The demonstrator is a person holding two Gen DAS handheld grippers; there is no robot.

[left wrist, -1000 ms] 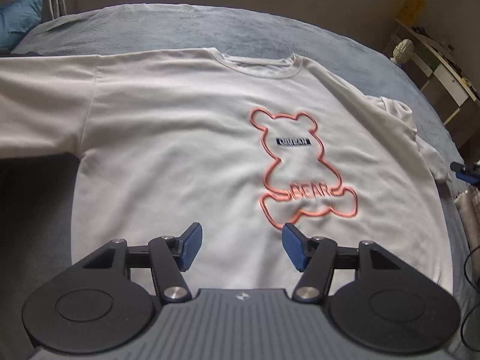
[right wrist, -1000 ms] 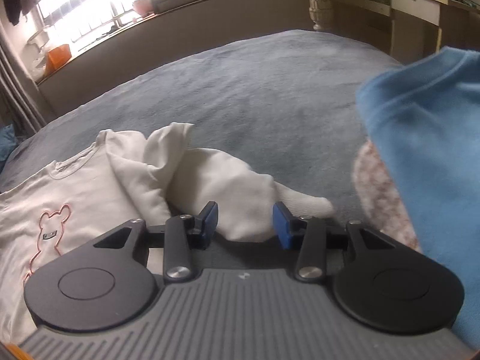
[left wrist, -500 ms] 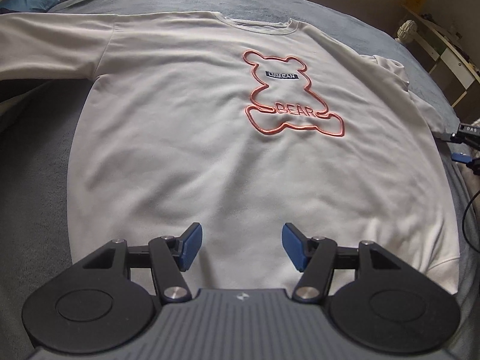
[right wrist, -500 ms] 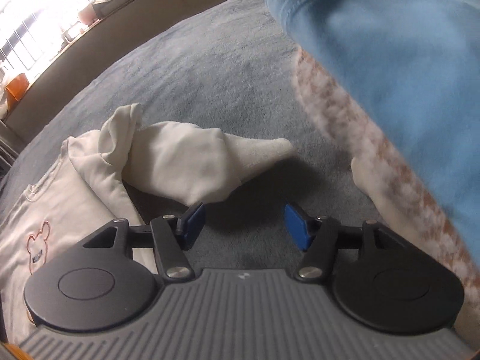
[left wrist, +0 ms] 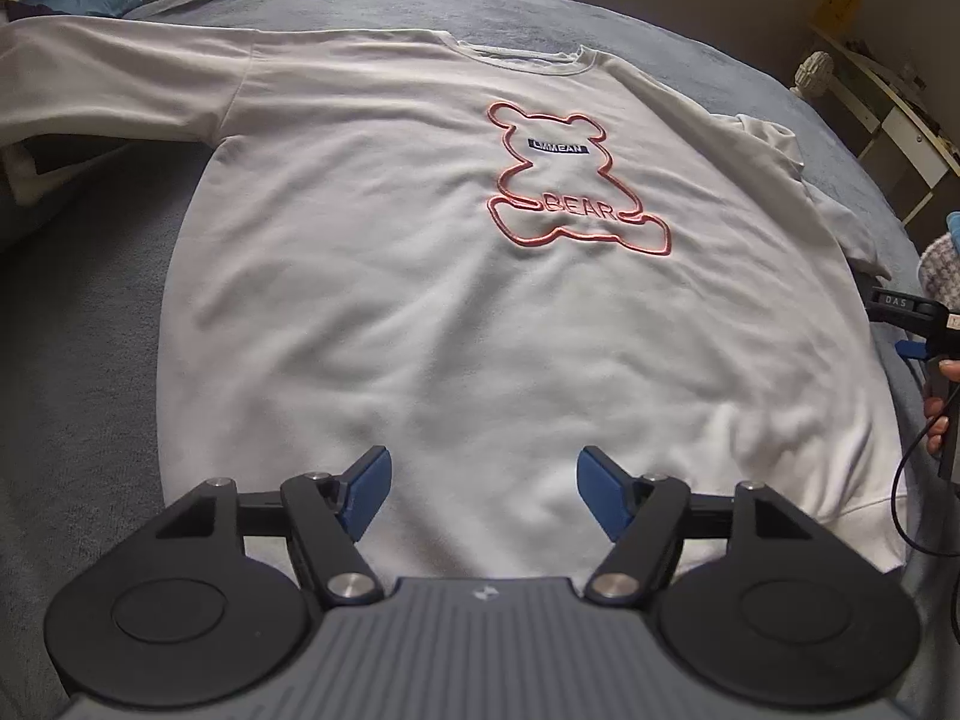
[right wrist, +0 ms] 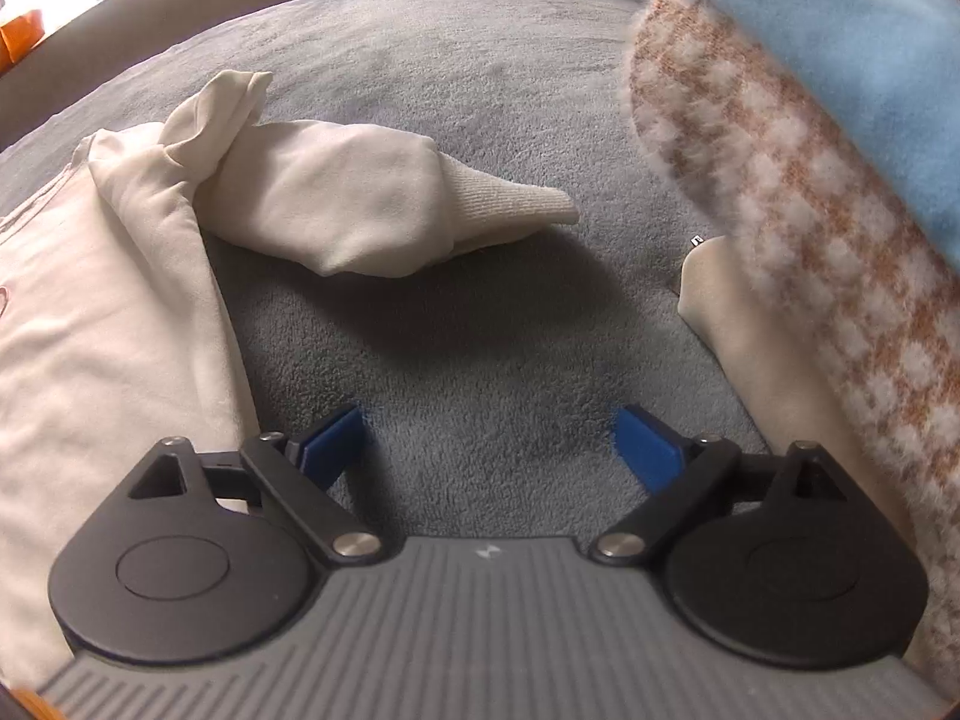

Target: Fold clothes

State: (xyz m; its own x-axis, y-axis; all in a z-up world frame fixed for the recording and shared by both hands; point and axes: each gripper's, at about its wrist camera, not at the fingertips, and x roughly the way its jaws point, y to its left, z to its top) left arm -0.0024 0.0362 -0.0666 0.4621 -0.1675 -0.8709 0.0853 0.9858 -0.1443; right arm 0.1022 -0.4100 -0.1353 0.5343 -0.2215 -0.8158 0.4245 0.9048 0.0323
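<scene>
Right now your left gripper point(left wrist: 483, 492) hangs over the hem end of the white sweatshirt point(left wrist: 420, 312), jaws apart and just widened, pads clear of the cloth with nothing pinched between them. That sweatshirt lies face up and flat on the grey bed point(left wrist: 78, 330), its long axis running straight away from the gripper: hem nearest you, collar point(left wrist: 522, 60) at the far end, the red bear outline point(left wrist: 570, 180) upright as you look at it, ahead and slightly right. One sleeve point(left wrist: 120, 84) stretches out flat, far off to the gripper's left.

Over on the other side, your right gripper point(right wrist: 489, 444) is released too, its jaws having just swung wide, only bare blanket point(right wrist: 480, 360) between the blue pads. The sweatshirt's body point(right wrist: 102, 330) edges past its left finger. The crumpled sleeve point(right wrist: 336, 204) sits ahead and slightly left of this gripper, its ribbed cuff point(right wrist: 516, 204) pointing right. To the gripper's right, a blue garment point(right wrist: 840, 60) is heaped on a fuzzy brown-and-white checked one point(right wrist: 780, 180).
</scene>
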